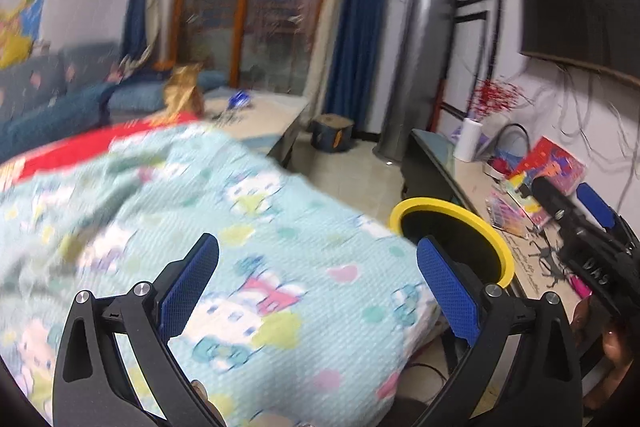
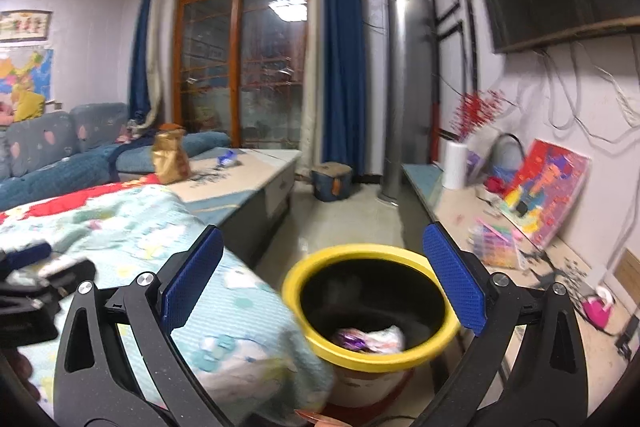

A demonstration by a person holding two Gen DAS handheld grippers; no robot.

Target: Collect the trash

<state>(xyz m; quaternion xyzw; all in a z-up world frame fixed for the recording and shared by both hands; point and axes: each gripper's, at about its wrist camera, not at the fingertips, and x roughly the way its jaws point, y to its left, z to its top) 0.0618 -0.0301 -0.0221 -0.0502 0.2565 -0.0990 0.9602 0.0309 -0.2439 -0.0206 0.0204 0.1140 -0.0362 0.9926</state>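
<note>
A yellow-rimmed bin point(image 2: 372, 303) stands on the floor beside a surface covered by a pale blue cartoon cloth point(image 2: 140, 227). Crumpled white and purple trash point(image 2: 370, 339) lies in its bottom. My right gripper point(image 2: 320, 275) hangs open above the bin with nothing between its fingers. My left gripper point(image 1: 316, 287) is open over the cloth point(image 1: 200, 227), empty, with the bin's yellow rim point(image 1: 496, 239) just behind its right finger. The right gripper's black body and blue pads point(image 1: 592, 227) show at the right edge of the left wrist view.
A coffee table point(image 2: 248, 179) carries a gold bag point(image 2: 170, 157) and a blue wrapper point(image 2: 228, 158). A blue sofa point(image 2: 60, 155) lies at left. A cluttered low cabinet point(image 2: 520, 247) runs along the right wall. A silver tower unit point(image 2: 408, 87) and a small stool point(image 2: 332, 181) stand beyond.
</note>
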